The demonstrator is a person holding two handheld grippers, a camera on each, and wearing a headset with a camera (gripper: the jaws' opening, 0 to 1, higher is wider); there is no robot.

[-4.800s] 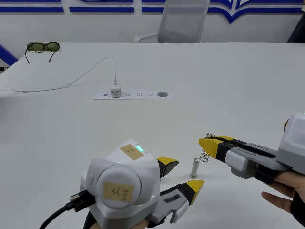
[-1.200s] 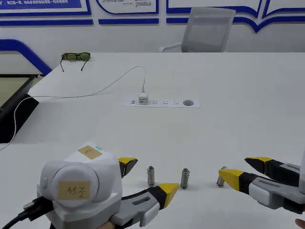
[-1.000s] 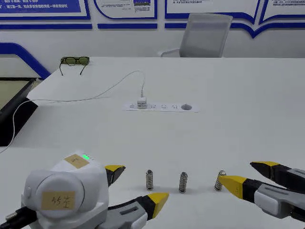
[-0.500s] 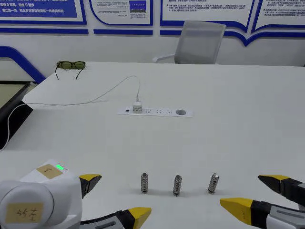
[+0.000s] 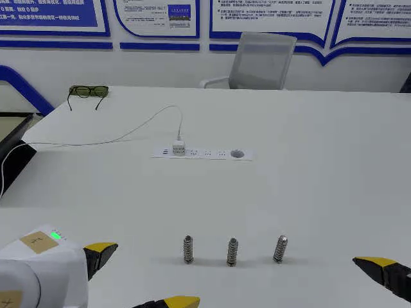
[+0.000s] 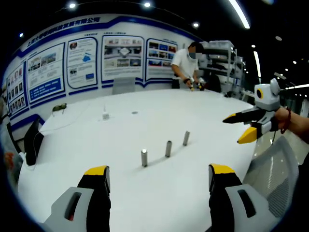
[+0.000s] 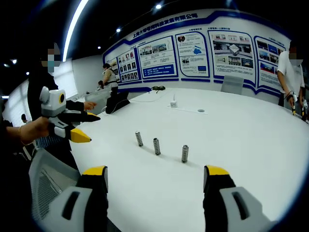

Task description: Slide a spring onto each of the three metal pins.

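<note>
On the white tabletop (image 5: 308, 192), three pins (image 5: 233, 243) upright in a row, set apart, a spring (image 5: 188, 250) around each. Below and left of the row, left hand-held gripper (image 5: 145, 273): jaws spread wide, empty. To the row's right, right hand-held gripper (image 7: 157, 170): jaws spread wide, empty. Both clear of the pins.

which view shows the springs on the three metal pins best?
Head view: the three spring-covered metal pins stand unobstructed, coils sharp. Right gripper view shows the pins smaller; left gripper view shows the pins too blurred for coils.
</note>
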